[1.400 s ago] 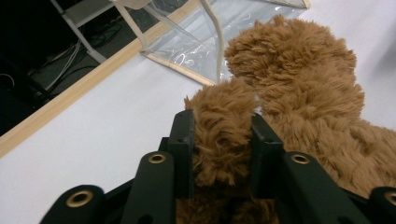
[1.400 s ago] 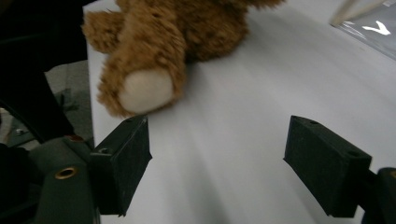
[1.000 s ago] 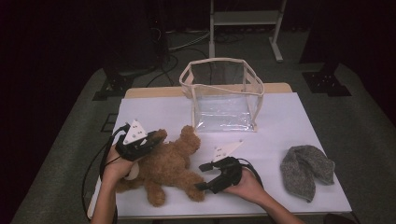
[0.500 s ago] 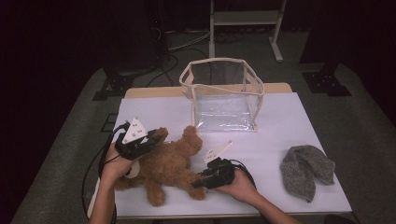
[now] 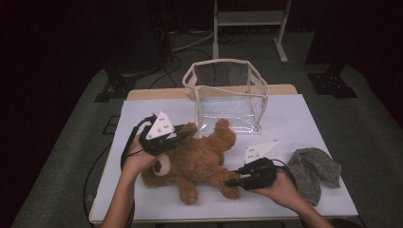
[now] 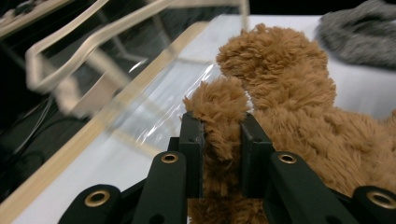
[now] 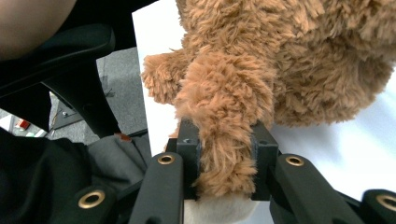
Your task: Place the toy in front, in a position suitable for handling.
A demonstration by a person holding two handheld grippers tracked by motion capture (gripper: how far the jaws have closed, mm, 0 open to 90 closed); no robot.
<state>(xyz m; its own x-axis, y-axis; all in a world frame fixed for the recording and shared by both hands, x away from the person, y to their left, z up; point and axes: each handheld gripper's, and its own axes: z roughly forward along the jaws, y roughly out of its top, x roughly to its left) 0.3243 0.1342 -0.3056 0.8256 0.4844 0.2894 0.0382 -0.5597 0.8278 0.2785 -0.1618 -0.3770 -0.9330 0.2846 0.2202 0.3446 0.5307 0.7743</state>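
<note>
The left hand-held gripper (image 5: 183, 134) is clamping the teddy bear (image 5: 199, 161) by an arm; the right hand-held gripper (image 5: 234, 181), just closed, is clamping a leg. Bear lying mid-desk; lifting both ends evenly should be clearing the clear bag's (image 5: 228, 97) rim beyond.

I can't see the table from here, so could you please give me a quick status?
Left claw shut on teddy bear arm. Right claw, jaws just closed, on its leg. Clear bag open behind, nothing between.

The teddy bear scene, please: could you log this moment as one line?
left hand-held gripper: shut on teddy bear limb | right hand-held gripper: just closed on another limb | clear bag: upright behind | grey hat: untouched
</note>
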